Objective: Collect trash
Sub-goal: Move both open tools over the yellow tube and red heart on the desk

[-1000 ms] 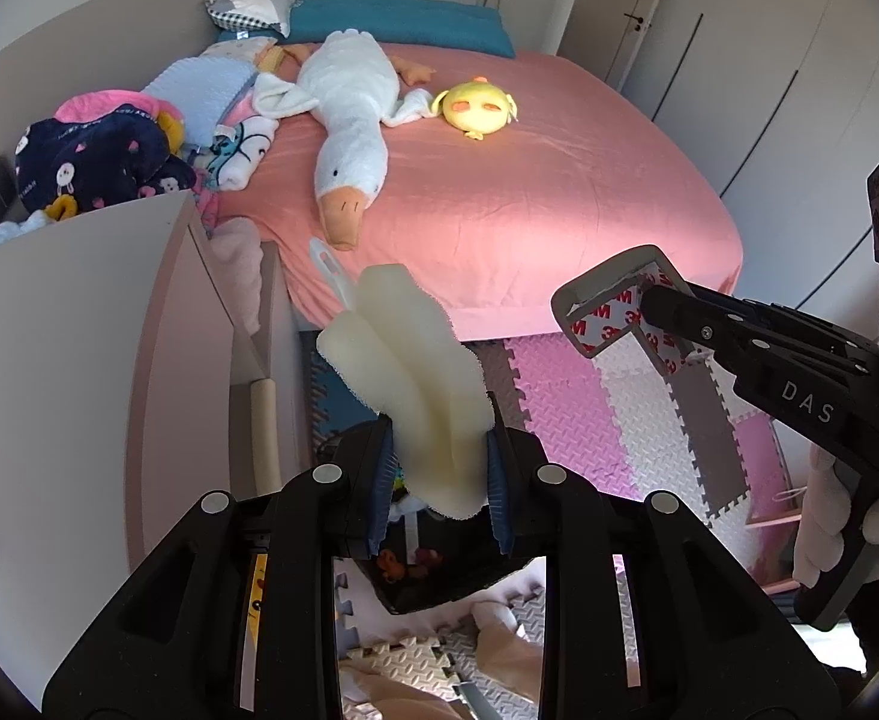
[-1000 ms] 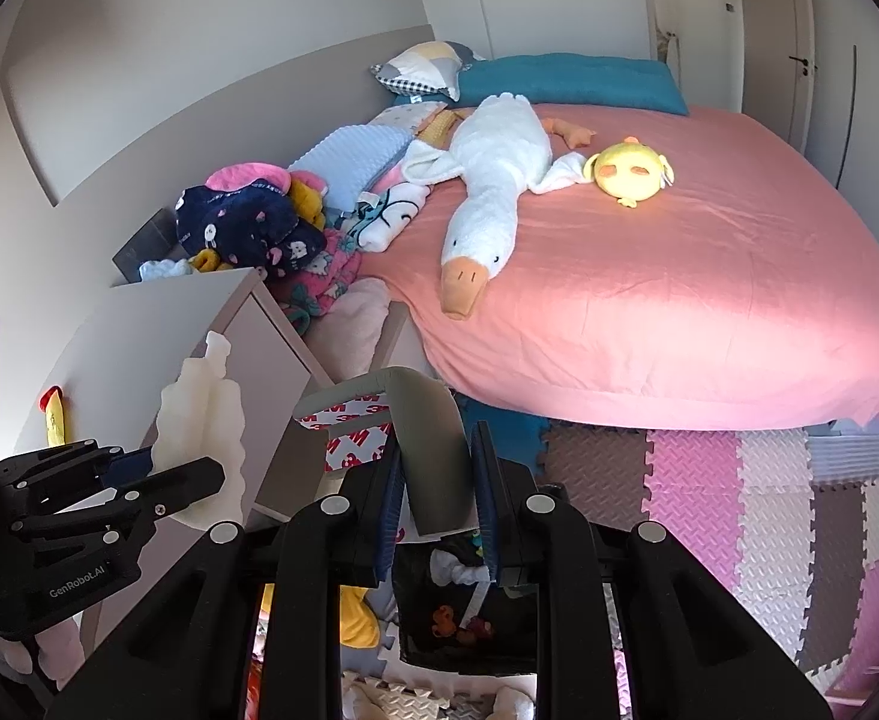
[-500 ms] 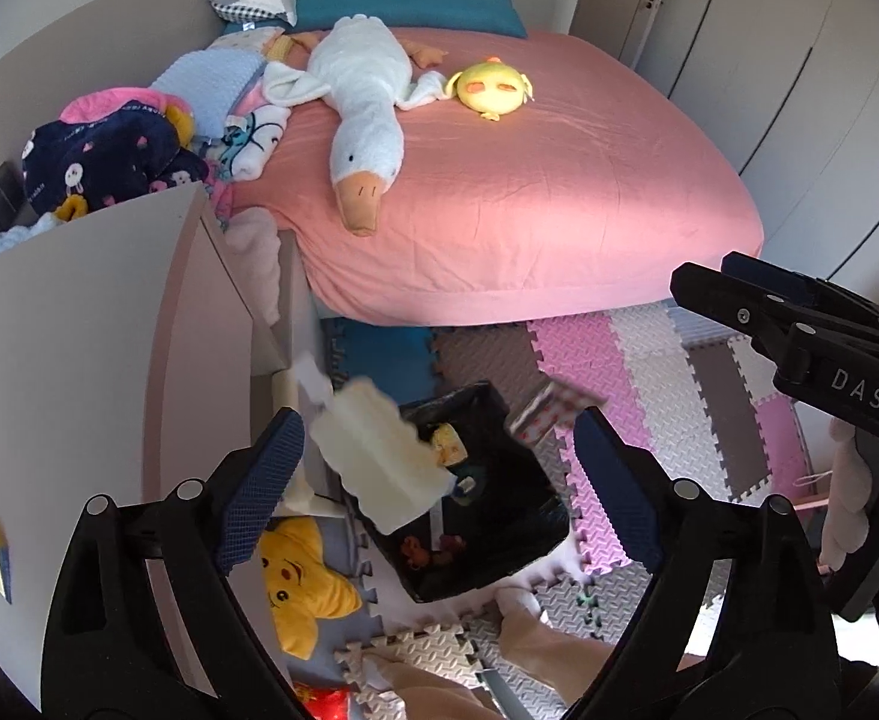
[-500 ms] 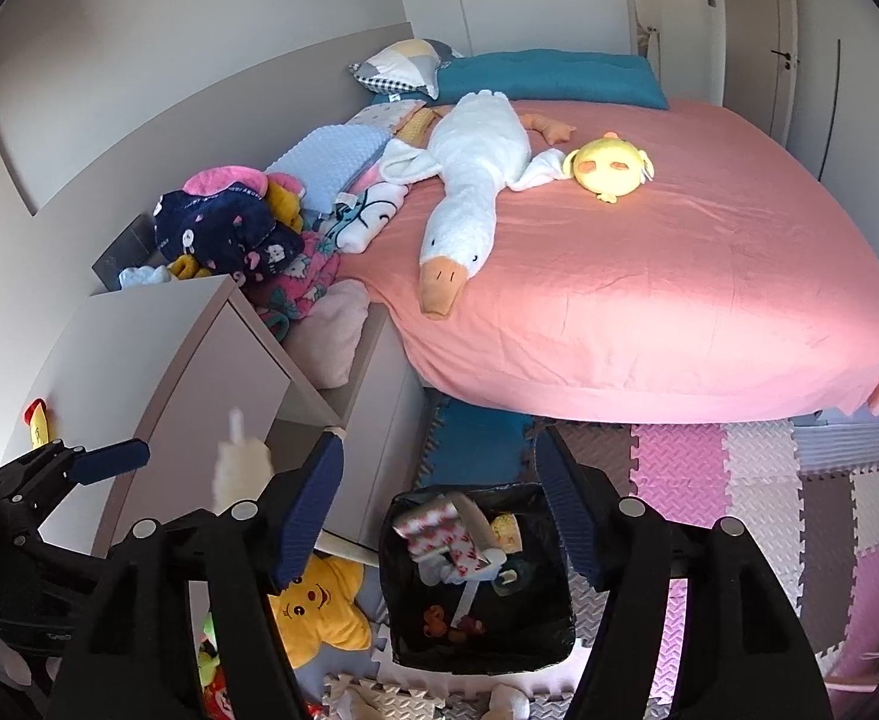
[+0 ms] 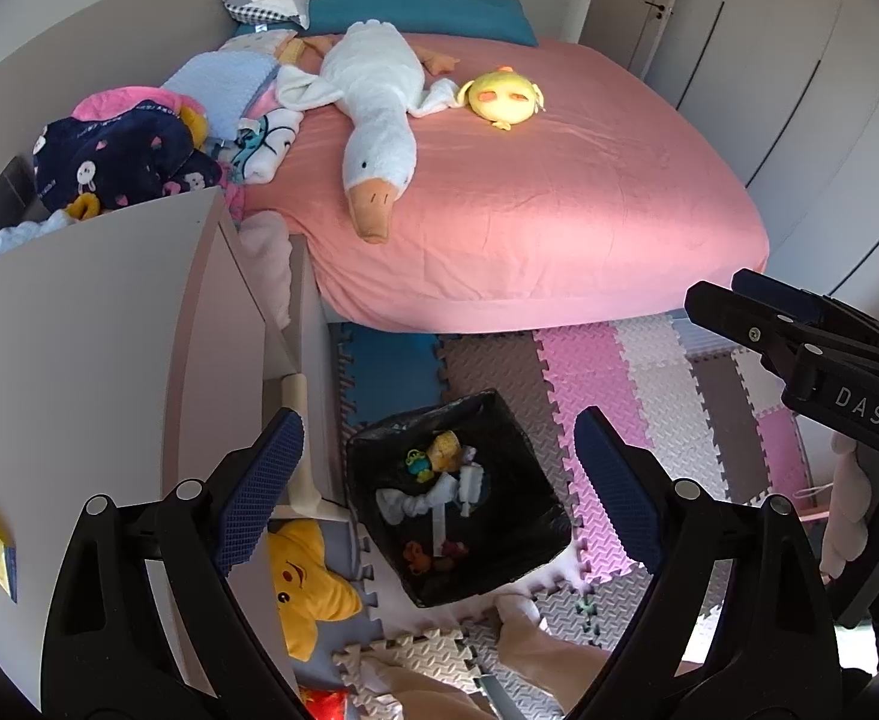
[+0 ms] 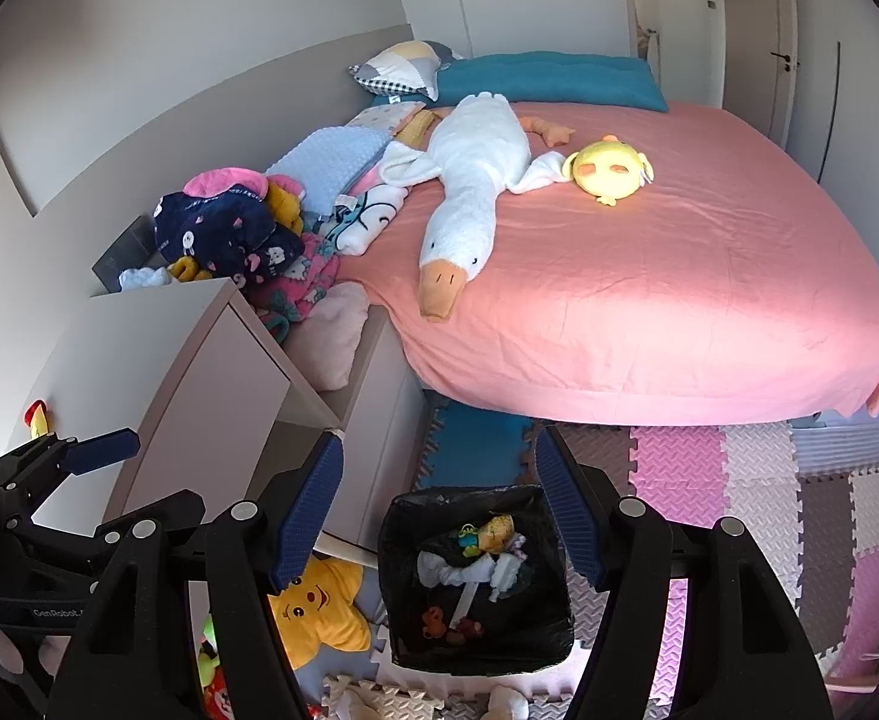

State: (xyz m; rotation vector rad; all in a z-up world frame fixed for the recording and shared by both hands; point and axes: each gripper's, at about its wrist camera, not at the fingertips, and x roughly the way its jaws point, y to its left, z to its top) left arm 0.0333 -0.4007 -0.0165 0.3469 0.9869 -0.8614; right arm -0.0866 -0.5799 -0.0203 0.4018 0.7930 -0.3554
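Left wrist: both tongs (image 5: 439, 480) (image 6: 439, 504) apart, empty, above black-lined bin (image 5: 535, 546) of scraps (image 5: 439, 492).

We cannot name most scraps in the black bin (image 5: 535, 546), too small and tangled. At seven o'clock a red packet (image 5: 325, 708) is cut by the frame edge. The left gripper's fingers (image 5: 259, 480) hide part of the yellow star plush (image 5: 307, 588).

Bright daylight from the right, sharp focus, fisheye bending and dark vignetted corners.
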